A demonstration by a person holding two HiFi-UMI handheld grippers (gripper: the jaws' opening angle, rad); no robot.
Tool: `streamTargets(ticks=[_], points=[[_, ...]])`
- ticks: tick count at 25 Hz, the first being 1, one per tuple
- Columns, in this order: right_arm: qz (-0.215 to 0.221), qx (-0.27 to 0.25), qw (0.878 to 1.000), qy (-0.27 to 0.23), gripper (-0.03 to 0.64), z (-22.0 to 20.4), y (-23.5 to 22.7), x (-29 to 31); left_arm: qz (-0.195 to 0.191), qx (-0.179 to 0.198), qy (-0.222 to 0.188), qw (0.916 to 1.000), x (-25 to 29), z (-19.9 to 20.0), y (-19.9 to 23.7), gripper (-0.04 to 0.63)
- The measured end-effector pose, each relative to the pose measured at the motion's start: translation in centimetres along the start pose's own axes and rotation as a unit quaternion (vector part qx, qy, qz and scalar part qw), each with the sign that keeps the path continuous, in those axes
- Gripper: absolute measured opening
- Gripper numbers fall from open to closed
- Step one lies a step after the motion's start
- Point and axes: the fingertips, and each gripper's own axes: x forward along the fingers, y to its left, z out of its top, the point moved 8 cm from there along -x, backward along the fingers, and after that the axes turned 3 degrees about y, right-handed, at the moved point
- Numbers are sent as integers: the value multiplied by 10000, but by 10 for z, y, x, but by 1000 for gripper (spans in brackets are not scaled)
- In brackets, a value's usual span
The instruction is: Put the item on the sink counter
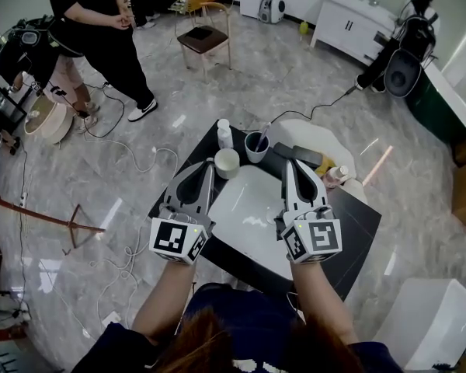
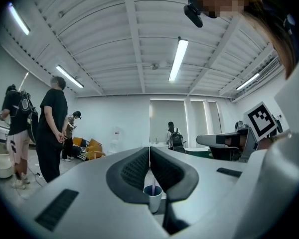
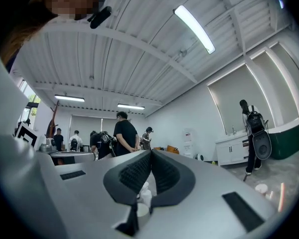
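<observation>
Seen from above, a dark table point(image 1: 349, 231) holds a white basin point(image 1: 252, 208) sunk into its middle. The left gripper point(image 1: 210, 164) and right gripper point(image 1: 288, 165) hover over the basin's left and right rims, pointing away from the person. Along the far edge stand a white bottle point(image 1: 224, 133), a white mug point(image 1: 227, 162) and a grey cup point(image 1: 256, 148) with a thin stick in it. To their right lie a dark box point(image 1: 307, 155) and a small bottle point(image 1: 338, 175). All of these rest on the table, and it is unclear which one the task means. Only the gripper views show the fingers clearly. In the left gripper view, the left gripper point(image 2: 149, 156) has its fingers point(image 2: 134, 171) pressed together on nothing, with the cup point(image 2: 153, 198) visible low beyond them. In the right gripper view, the right gripper point(image 3: 150, 163) is likewise closed and empty, with the bottle point(image 3: 145, 194) and mug point(image 3: 141, 213) partly hidden under its fingers. These two views show mostly ceiling and distant people, not the table surface. The head view alone shows open floor point(image 1: 295, 68) beyond the table, with cables point(image 1: 140, 158) trailing on the left. A person point(image 1: 101, 29) stands far left beside a chair point(image 1: 206, 37). The table's near edge is hidden behind the person's arms. The small bottle's label is too small to make out.
</observation>
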Motion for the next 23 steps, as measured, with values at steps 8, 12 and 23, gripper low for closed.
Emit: streamTargets(ticks=[8,12,23], points=[[-42,39,10000,9,9,5,-1,-16,88,54,-1,9999,-13,10,-11,23],[-27,65,10000,14,10,6,-1,-16,146,47,-18,9999,-17,11,-11,23],[-21,116,9999,54,9,-2,-5,-21,217,59,18,9997,-21,4,-16,23]])
